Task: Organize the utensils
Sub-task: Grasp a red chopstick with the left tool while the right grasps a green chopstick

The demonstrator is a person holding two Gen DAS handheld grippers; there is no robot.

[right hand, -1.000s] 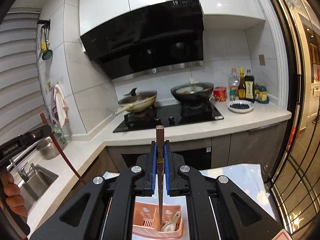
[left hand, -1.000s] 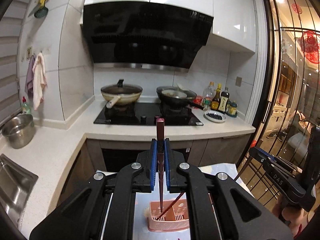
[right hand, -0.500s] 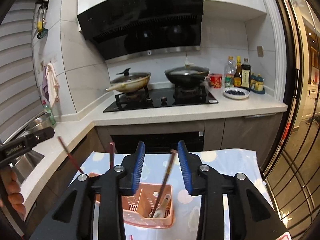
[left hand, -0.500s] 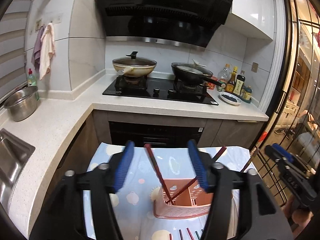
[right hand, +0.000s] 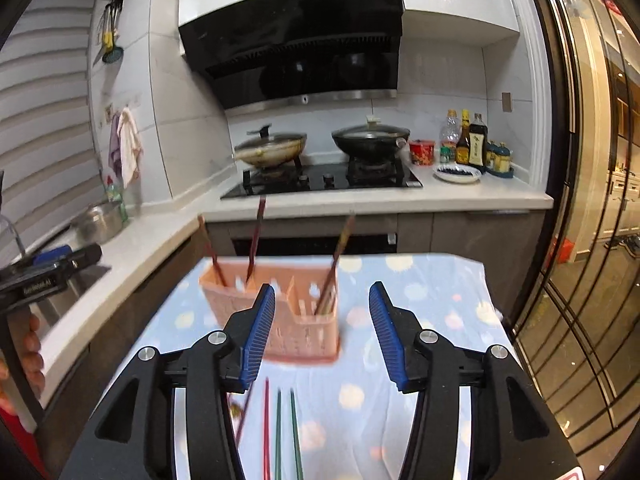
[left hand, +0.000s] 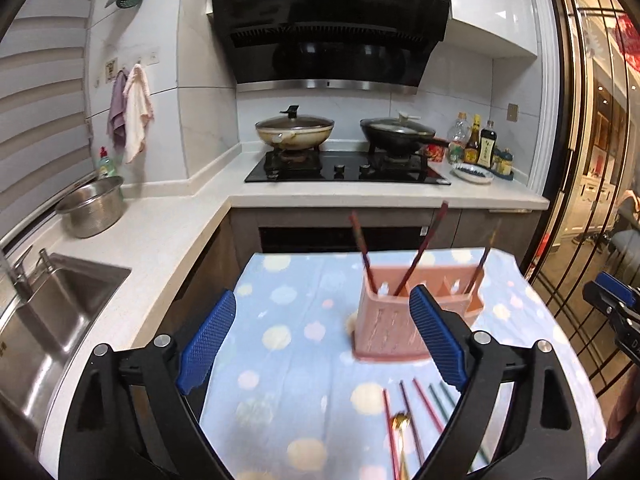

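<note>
Utensils point(right hand: 279, 426) on dotted tablecloth point(right hand: 420, 312), kitchen

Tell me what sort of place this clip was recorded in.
A home kitchen, almost certainly: a gas hob with two lidded pans under a black hood, a steel sink in the worktop, and sauce bottles by the wall.

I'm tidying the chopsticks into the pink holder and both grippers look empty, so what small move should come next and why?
Probably lower the right gripper toward the loose chopsticks lying on the cloth just in front of the pink holder. Both grippers' jaws stand open and hold nothing, three chopsticks already stand in the holder, and the loose ones lie just below the right gripper's jaws.
</note>
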